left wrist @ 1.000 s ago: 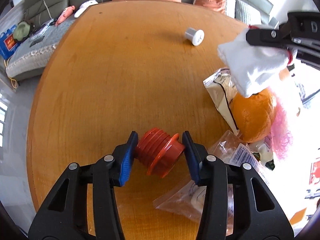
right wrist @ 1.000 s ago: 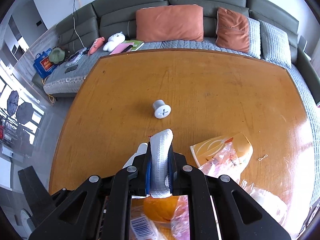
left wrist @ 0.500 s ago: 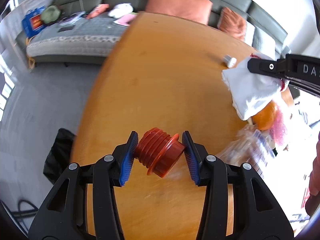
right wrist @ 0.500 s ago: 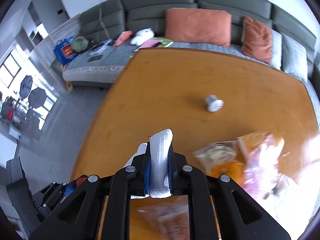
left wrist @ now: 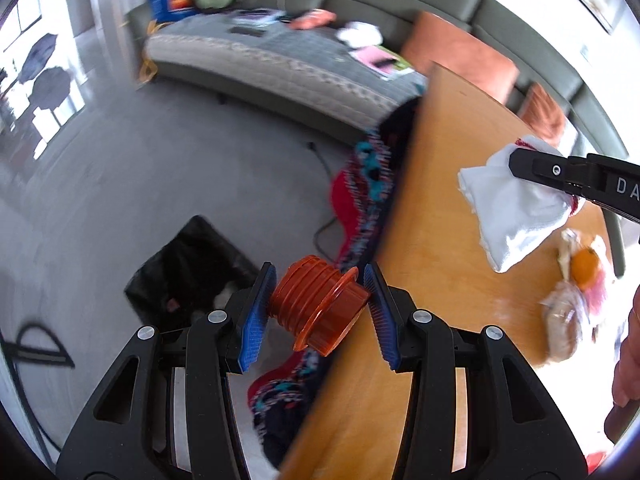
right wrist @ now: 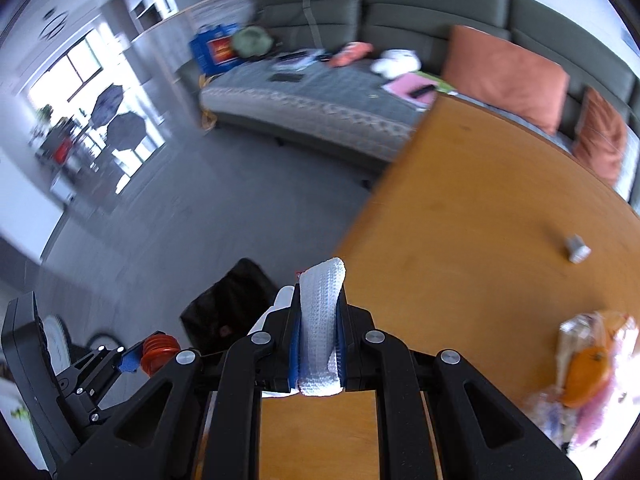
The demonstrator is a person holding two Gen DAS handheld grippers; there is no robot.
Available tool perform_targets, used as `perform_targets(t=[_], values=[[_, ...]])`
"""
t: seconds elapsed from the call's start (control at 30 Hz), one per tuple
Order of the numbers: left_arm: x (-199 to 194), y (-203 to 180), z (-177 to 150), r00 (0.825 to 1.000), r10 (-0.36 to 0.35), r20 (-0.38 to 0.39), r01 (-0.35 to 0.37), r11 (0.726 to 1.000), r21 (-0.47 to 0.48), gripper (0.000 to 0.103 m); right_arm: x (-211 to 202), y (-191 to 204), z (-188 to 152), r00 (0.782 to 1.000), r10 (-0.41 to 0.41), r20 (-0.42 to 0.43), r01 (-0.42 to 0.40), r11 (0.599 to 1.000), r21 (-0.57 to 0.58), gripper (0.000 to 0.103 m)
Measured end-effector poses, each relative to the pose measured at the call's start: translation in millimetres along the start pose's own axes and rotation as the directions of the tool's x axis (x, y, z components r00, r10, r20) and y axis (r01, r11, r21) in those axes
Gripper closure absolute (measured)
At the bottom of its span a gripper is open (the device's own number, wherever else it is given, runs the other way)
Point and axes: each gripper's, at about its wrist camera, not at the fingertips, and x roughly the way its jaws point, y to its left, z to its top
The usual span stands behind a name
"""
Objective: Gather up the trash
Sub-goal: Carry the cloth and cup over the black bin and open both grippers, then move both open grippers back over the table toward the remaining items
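Note:
My left gripper (left wrist: 318, 312) is shut on an orange ribbed plastic cup (left wrist: 320, 304) and holds it in the air past the table's left edge, near a black trash bag (left wrist: 192, 276) on the floor. My right gripper (right wrist: 318, 340) is shut on a white cloth (right wrist: 320, 328) above the wooden table (right wrist: 480, 220) near its left edge. The cloth also shows in the left wrist view (left wrist: 516, 208). The black bag (right wrist: 232, 300) and the orange cup (right wrist: 160, 354) show in the right wrist view, low left.
A small white cap (right wrist: 576, 248), an orange fruit (right wrist: 588, 372) and several plastic wrappers (left wrist: 568, 320) lie on the table's right side. A red and blue patterned fabric (left wrist: 360, 188) hangs by the table's edge. A grey sofa (right wrist: 320, 92) stands behind.
Both grippers have swung left, off the table toward the floor and the black bag, each still holding its item.

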Motion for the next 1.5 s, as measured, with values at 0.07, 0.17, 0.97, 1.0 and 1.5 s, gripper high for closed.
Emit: perform_targets(t=[0.07, 0.17, 0.97, 1.0, 1.5], values=[[-6, 26, -4, 1.000, 0.024, 0.005, -0.024, 0.999, -0.041, 0.058, 11, 29, 5, 1.000, 0.026, -0.015, -0.026, 0.999, -0.042, 0.089], [-11, 64, -10, 0.998, 0.058, 0.004, -0.057, 0.993, -0.103, 0.058, 26, 67, 9, 0.997, 0.059, -0.043, -0.062, 0.994, -0.089, 0.089], [-18, 191, -5, 0.977, 0.214, -0.013, -0.207, 0.929, -0.307, 0.006, 95, 223, 37, 0.984, 0.123, -0.131, -0.156, 0.947, -0.282, 0.045], [-16, 190, -6, 0.979, 0.205, -0.015, -0.199, 0.930, -0.309, 0.006, 94, 219, 37, 0.984, 0.123, -0.130, -0.155, 0.949, -0.275, 0.045], [-18, 139, 6, 0.986, 0.167, 0.007, -0.161, 0.960, -0.231, 0.006, 61, 147, 31, 0.990, 0.112, -0.084, -0.124, 0.978, -0.168, 0.045]])
